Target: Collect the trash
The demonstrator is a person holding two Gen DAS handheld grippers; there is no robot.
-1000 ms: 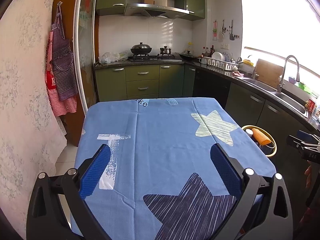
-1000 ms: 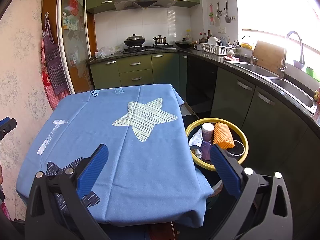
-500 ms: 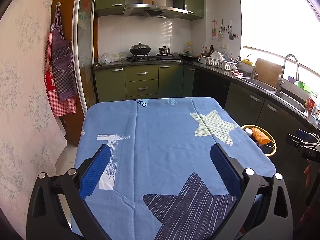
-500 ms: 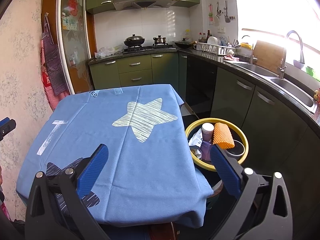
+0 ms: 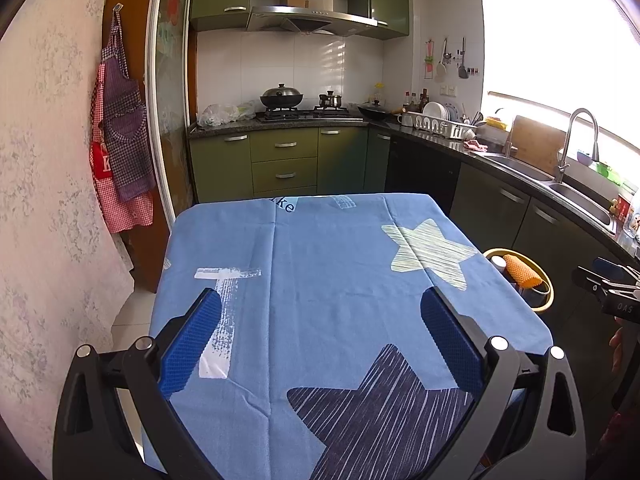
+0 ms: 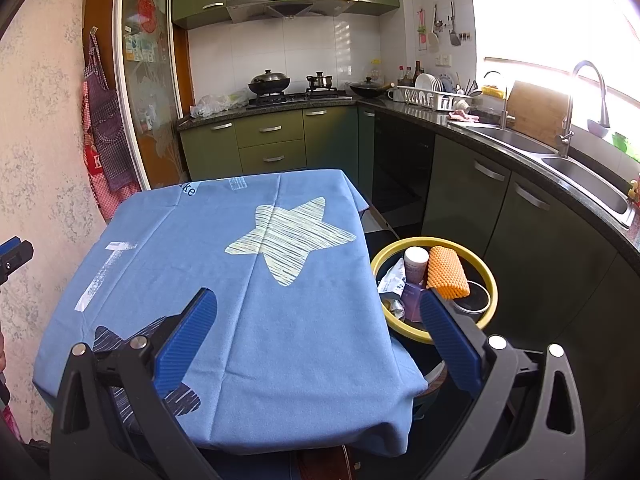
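Blue cloth is covering the table (image 6: 240, 320), and every place below is being given relative to that table. Over its near left part the left gripper (image 5: 320, 340) is hovering, jaws spread wide and holding nothing. Over its near right corner the right gripper (image 6: 316, 332) is hanging, jaws equally wide apart and likewise empty. No rubbish is showing on the tabletop. Just off the table's right edge and lower down, the yellow-rimmed bin (image 6: 490, 280) is sitting with the trash inside: a crumpled wrapper (image 6: 392, 280), a white-capped bottle (image 6: 416, 264) and an orange foam net (image 6: 446, 272). By my judgement the collecting is looking finished. The net is likely being soft and springy, best pinched across its middle; the wrapper light and crushable anywhere; the bottle stiff, probably smooth, best gripped at the body below the cap.
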